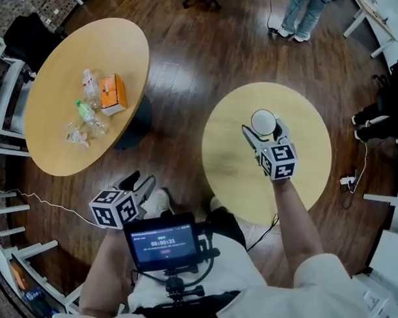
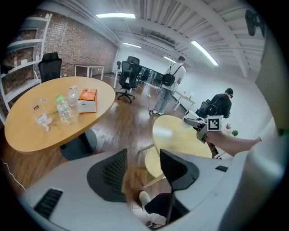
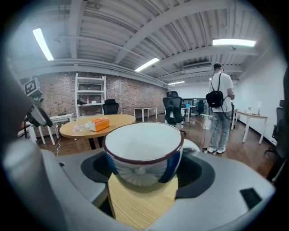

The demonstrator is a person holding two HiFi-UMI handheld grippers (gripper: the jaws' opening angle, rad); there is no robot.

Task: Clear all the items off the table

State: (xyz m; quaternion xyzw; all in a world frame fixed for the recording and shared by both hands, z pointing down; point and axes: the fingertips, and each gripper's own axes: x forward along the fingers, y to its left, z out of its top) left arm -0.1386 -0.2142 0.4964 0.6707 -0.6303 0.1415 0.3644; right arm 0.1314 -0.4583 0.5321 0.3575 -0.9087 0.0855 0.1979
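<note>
The right gripper (image 1: pixel 263 130) has its jaws clamped on the sides of the single cup (image 3: pixel 143 149), which rests on or just above the near round counter (image 1: pixel 231 160), probably to carry off that counter's only item. The left gripper (image 2: pixel 143 164) hangs low over the floor, jaws spread and empty, likely in reserve. The far counter (image 1: pixel 65 49) bears one orange box (image 1: pixel 112 93), two plastic bottles (image 1: pixel 86 112) and clear wrapping (image 1: pixel 74 134) too crumpled to count.

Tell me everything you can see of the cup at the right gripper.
The cup is glazed ceramic by its look: white inside, a dark red line round the rim, blue and white ribbed outside, a white handle on one side. It stands upright and empty on the small round table, held at its sides by the right gripper.
</note>
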